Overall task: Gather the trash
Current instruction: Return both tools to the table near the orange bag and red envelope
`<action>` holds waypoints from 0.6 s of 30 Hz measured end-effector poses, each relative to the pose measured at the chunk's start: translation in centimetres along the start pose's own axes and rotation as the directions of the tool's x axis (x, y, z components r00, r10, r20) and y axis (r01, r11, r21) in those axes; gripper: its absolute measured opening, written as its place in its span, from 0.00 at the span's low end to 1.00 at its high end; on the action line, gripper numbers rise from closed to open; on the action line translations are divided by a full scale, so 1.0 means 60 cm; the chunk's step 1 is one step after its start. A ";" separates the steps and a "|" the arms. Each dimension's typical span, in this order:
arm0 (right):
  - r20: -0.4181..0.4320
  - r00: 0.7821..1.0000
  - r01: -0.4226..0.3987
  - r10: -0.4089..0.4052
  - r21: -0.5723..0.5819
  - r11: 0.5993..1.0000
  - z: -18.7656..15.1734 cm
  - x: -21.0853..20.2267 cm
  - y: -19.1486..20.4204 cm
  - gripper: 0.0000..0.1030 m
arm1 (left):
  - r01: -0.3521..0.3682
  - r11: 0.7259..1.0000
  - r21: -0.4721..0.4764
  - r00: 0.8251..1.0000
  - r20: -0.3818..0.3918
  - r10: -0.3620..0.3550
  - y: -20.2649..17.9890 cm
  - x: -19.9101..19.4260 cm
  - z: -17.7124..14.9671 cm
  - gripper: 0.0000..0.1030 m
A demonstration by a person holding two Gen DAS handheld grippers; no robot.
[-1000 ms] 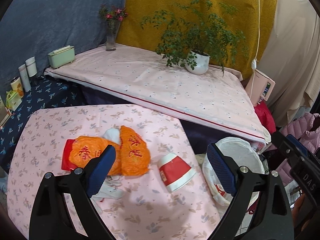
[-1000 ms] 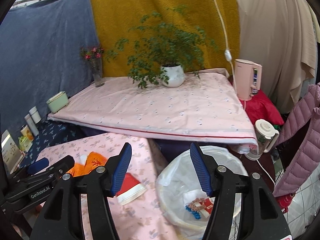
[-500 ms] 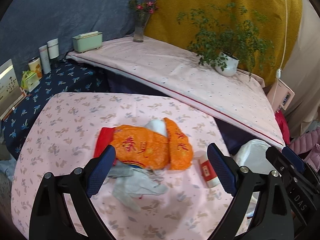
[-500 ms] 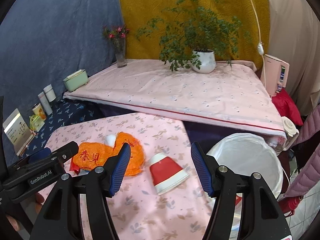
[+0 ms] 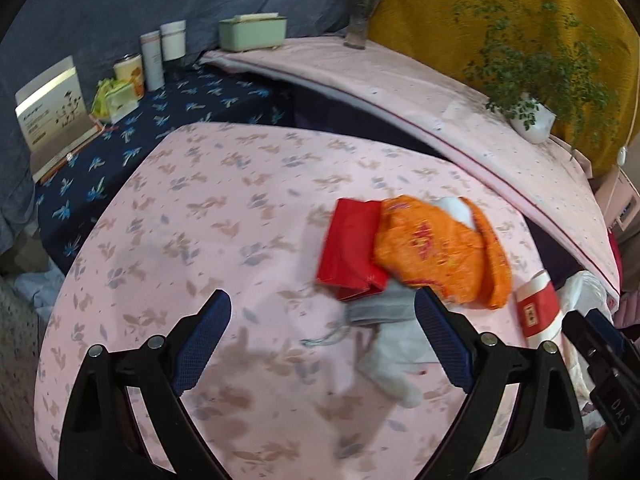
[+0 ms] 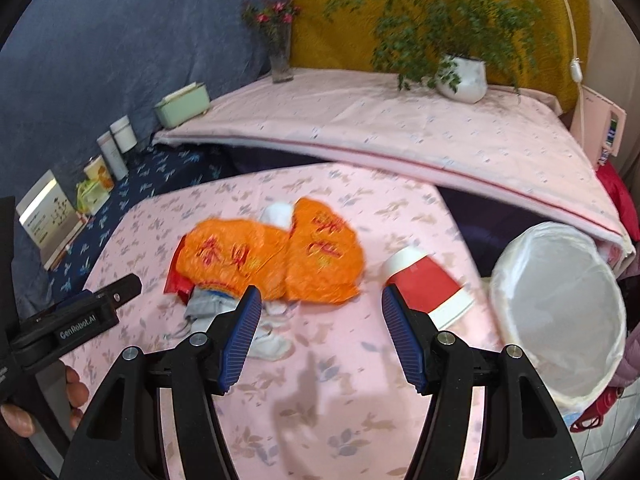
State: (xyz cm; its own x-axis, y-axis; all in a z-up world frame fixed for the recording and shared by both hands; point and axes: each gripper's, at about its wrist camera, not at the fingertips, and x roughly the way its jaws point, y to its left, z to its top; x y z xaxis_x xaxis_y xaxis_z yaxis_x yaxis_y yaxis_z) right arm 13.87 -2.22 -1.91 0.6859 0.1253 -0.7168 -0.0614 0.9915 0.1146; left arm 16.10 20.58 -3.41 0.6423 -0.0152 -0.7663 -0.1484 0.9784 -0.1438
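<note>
Meanwhile both tongs, left [image 5: 322, 342] and right [image 6: 322, 334], gape unladen; red cup [image 6: 428, 288] lies beside lined bin [image 6: 560, 384].

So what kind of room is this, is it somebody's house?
Probably a home, though dressed up with hung cloths. Floral cloth covers the table, a potted plant and flower vase sit on the ledge behind, and a lined trash bin stands beside the table.

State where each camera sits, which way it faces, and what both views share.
Left wrist: sits on the left gripper, looking forward and down over the table; its own open fingers and the right gripper's edge show.
Right wrist: sits on the right gripper, facing the table and bin; its open fingers, the left gripper and a hand show.
Shared: orange bag, red cup, plant.
</note>
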 end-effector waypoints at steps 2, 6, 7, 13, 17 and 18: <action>-0.026 0.999 -0.022 0.022 -0.013 1.000 -0.012 0.018 0.018 0.59 | -0.009 1.000 -0.008 1.000 -0.003 0.009 0.016 0.005 -0.007 0.86; -0.075 0.995 -0.061 0.059 -0.028 0.998 -0.032 0.052 0.051 0.59 | -0.020 1.000 -0.005 1.000 -0.020 0.020 0.035 0.015 -0.021 0.85; -0.080 0.995 -0.064 0.061 -0.034 0.997 -0.034 0.058 0.056 0.59 | -0.018 1.000 -0.004 1.000 -0.022 0.018 0.037 0.018 -0.022 0.85; -0.086 0.994 -0.071 0.071 -0.001 0.997 -0.016 0.084 0.060 0.59 | 0.001 1.000 -0.002 0.999 -0.037 -0.001 0.033 0.033 -0.016 0.86; -0.081 0.991 -0.104 0.106 0.028 0.994 0.017 0.103 0.067 0.59 | 0.008 0.999 -0.032 0.999 -0.044 -0.010 0.038 0.045 -0.008 0.86; -0.078 0.991 -0.108 0.109 0.021 0.994 0.025 0.110 0.073 0.59 | 0.008 0.999 -0.038 0.999 -0.047 -0.009 0.040 0.048 -0.006 0.86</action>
State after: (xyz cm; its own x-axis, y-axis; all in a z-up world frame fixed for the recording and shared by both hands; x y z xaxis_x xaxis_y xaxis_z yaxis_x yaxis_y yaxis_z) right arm 19.22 2.93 -5.14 0.6163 0.2355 -0.7515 -0.1198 0.9712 0.2060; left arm 17.35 22.82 -6.20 0.6074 -0.0340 -0.7936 -0.1717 0.9698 -0.1730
